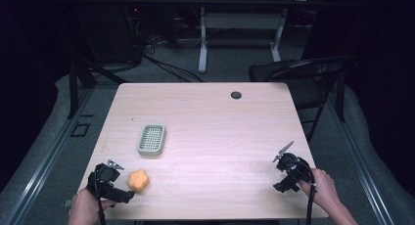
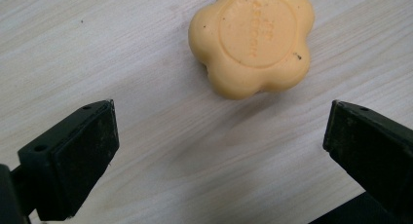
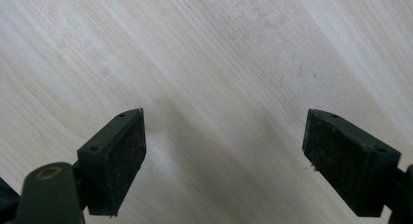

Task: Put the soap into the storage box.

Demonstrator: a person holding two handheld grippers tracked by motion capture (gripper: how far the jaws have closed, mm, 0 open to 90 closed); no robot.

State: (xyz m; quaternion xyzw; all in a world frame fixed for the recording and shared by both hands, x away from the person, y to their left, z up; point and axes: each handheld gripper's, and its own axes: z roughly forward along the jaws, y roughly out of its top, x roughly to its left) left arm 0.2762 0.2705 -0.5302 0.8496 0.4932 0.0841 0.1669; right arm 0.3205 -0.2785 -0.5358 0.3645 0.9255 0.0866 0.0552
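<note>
Resting at the pale wooden table's [image 1: 205, 107] near corners, left gripper [image 2: 219, 136] spread wide before orange flower-shaped soap [image 2: 252, 41]; right gripper [image 3: 224, 156] likewise spread, over bare wood.

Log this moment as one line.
left gripper open, short of orange soap | right gripper open over bare table | soap dish empty

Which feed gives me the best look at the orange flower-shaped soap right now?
The left gripper view: the soap sits close up just beyond the open jaws, with its lobes and stamped round top clear. The high view shows it small, beside the left gripper near the table's front edge. The right gripper view looks at bare wood.
</note>
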